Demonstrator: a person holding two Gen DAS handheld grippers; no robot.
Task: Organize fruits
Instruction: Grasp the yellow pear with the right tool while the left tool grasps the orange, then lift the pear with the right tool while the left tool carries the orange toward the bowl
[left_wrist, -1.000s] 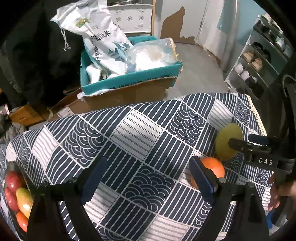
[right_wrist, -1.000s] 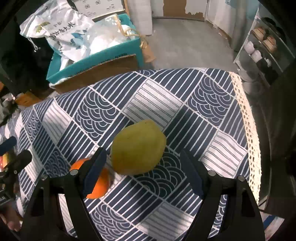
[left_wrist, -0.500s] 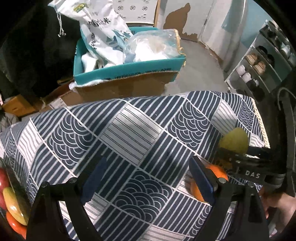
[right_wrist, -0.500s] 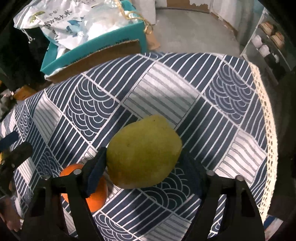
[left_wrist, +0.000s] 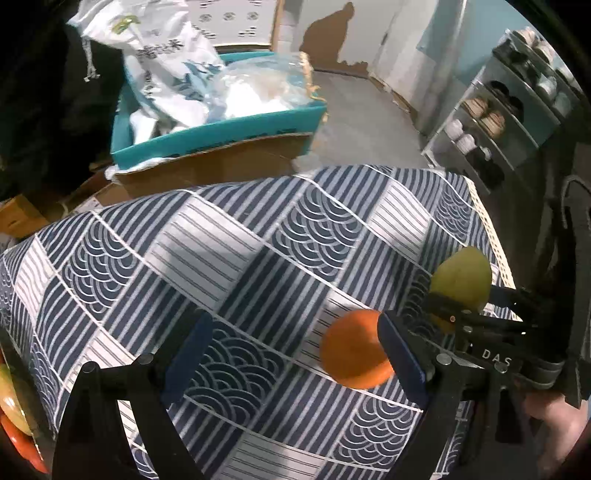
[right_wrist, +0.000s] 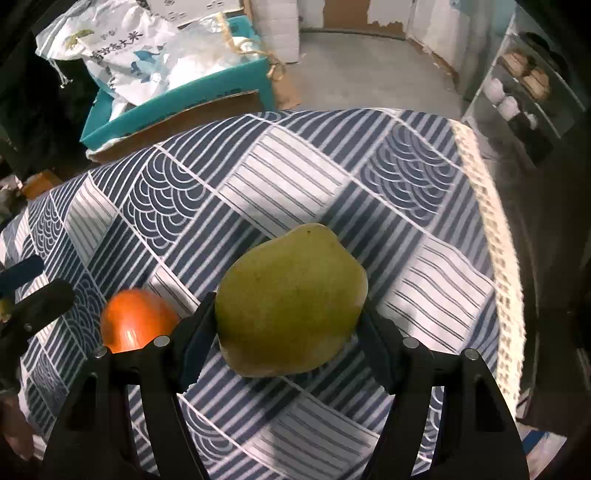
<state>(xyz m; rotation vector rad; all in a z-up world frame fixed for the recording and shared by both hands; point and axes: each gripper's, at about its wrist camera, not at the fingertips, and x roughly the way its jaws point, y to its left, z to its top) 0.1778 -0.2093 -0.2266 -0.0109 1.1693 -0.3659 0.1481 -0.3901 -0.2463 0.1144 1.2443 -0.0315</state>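
Note:
A large yellow-green fruit (right_wrist: 291, 306) lies on the patterned tablecloth (right_wrist: 295, 177). My right gripper (right_wrist: 290, 321) straddles it, its jaws closing with both pads against the fruit's sides. The left wrist view shows the same fruit (left_wrist: 461, 277) in the right gripper (left_wrist: 463, 295) at the far right. An orange (left_wrist: 351, 350) sits on the cloth just inside the right finger of my left gripper (left_wrist: 295, 350), which is open and holds nothing. From the right wrist, the orange (right_wrist: 136, 321) is left of the green fruit, and the left gripper (right_wrist: 29, 284) shows at the left edge.
Red and yellow fruits (left_wrist: 11, 406) lie at the lower left edge. Beyond the table stands a teal box (left_wrist: 221, 129) with white bags on cardboard. A shoe rack (left_wrist: 498, 122) is at the right. The cloth's lace edge (right_wrist: 491, 229) marks the table's right side.
My right gripper's jaws have narrowed onto the yellow-green fruit, which now fills the gap. My left gripper has shifted right, so the orange now lies inside its right finger.

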